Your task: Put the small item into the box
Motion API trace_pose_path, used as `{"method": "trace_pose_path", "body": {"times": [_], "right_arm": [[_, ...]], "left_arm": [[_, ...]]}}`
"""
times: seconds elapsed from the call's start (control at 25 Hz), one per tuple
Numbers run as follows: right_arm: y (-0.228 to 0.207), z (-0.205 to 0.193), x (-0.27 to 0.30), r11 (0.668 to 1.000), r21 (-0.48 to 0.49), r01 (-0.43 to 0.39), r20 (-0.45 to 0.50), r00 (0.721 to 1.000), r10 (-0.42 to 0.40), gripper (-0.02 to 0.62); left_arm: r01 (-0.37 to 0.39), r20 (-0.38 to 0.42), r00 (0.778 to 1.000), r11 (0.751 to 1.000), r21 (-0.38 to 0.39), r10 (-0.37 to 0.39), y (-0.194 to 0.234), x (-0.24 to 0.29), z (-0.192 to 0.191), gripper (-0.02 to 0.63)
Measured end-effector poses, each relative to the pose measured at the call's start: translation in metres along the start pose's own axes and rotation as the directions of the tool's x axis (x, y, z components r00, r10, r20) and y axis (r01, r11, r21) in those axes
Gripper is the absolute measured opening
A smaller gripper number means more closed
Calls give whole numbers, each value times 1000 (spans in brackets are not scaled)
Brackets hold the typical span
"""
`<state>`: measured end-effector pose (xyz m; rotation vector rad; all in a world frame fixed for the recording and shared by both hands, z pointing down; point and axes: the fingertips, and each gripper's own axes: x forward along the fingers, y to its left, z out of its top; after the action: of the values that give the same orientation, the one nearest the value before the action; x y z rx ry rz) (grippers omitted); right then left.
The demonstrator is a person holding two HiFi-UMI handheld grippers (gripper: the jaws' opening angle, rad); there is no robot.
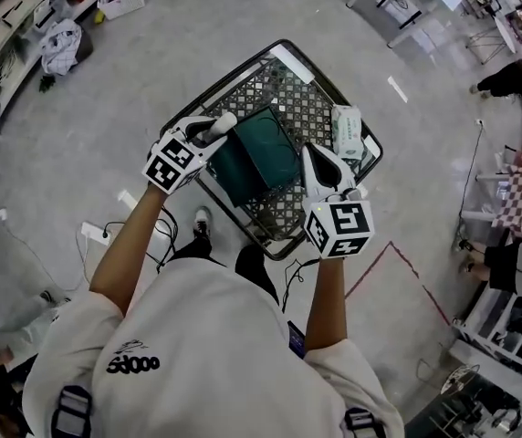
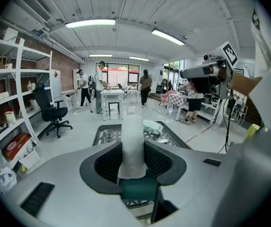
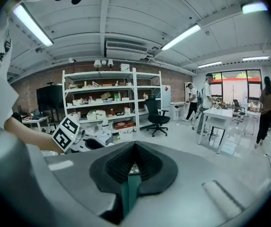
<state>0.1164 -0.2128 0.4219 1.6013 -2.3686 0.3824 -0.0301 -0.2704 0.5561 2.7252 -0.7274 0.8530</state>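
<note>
A black wire cart stands on the floor below me. A dark teal box sits over it between my two grippers. My left gripper is shut on a small white cylinder at the box's left side. In the left gripper view the cylinder stands upright between the pads of this gripper, with the teal box just beneath. My right gripper is at the box's right side. In the right gripper view its jaws pinch a thin teal edge.
A white packet lies in the cart's far right corner. Red tape marks the floor at the right. Shelving runs along the left, tables and racks along the right. Several people stand far off in the gripper views.
</note>
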Motion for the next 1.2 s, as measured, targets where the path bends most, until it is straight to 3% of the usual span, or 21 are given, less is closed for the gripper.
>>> {"method": "trace_pose_path", "body": {"times": [0.2, 0.4, 0.72, 0.84, 0.96, 1.2], "right_arm": [[-13, -18, 12, 1000, -11, -23, -60, 998, 22, 9], [-18, -40, 19, 998, -31, -46, -127, 991, 42, 9], [-23, -68, 20, 998, -5, -62, -187, 981, 60, 9], [-23, -76, 21, 998, 12, -59, -201, 978, 60, 9], [-22, -81, 21, 998, 34, -54, -208, 976, 60, 11], [-26, -95, 19, 997, 63, -39, -228, 972, 52, 11]], "left_arm": [[8, -117, 993, 999, -35, -13, -1, 33, -37, 146], [-7, -237, 971, 999, -47, -4, 3, 59, -81, 146], [45, -388, 919, 997, -58, -63, -14, 93, -145, 146], [77, -448, 890, 996, -40, -86, -21, 102, -161, 146], [109, -496, 863, 994, -5, -97, -25, 109, -172, 146], [156, -544, 832, 987, 48, -105, -30, 126, -181, 146]]}}
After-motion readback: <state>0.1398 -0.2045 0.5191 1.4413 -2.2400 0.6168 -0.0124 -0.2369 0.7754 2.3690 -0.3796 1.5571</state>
